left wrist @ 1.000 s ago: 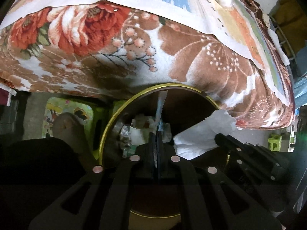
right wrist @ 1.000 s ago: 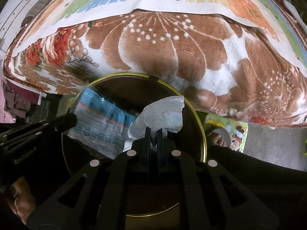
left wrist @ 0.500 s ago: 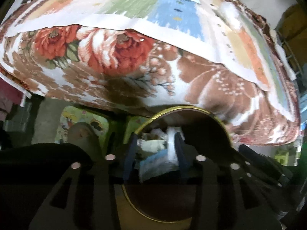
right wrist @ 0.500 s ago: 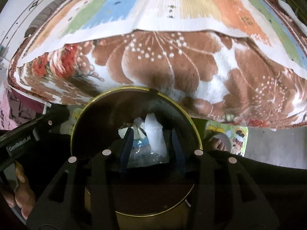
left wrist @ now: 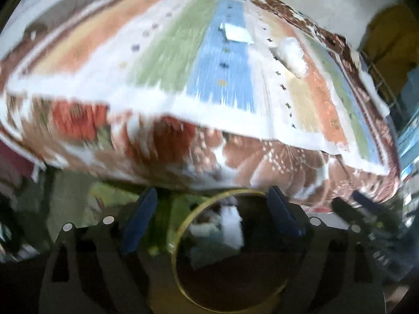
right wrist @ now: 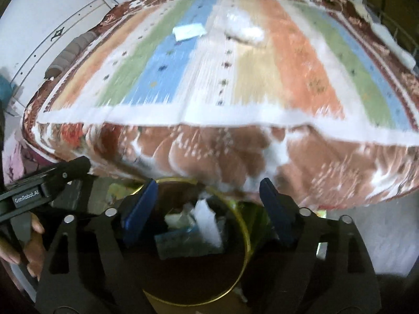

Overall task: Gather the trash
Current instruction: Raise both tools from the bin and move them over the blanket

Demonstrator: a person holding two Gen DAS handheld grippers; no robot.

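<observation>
A round bin with a gold rim (left wrist: pixel 180 230) (right wrist: pixel 246 235) stands on the floor against the bed. Inside it lie a white tissue (right wrist: pixel 208 222) (left wrist: pixel 231 225) and a blue wrapper (right wrist: pixel 178 238). My left gripper (left wrist: pixel 212 193) hangs above the bin, its jaws opening, nothing between the blue pads. My right gripper (right wrist: pixel 208 184) hovers over the same bin, jaws opening too, and holds nothing. On the bed's far side rest a flat pale wrapper (left wrist: pixel 237 32) (right wrist: pixel 189 32) and a crumpled white wad (left wrist: pixel 292 52) (right wrist: pixel 244 32). Both views are blurred.
The bed carries a striped mat (right wrist: pixel 235 78) over a brown floral blanket (right wrist: pixel 209 151) that drapes to the bin. A hand (right wrist: pixel 34 238) grips the other tool's black housing (right wrist: pixel 39 191) at the left. Bare floor (right wrist: pixel 379 222) lies right of the bin.
Both grippers were shut on trash over the bin; each has spread wide and the pieces now lie in the bin. Both have risen, so the bed's top shows.
</observation>
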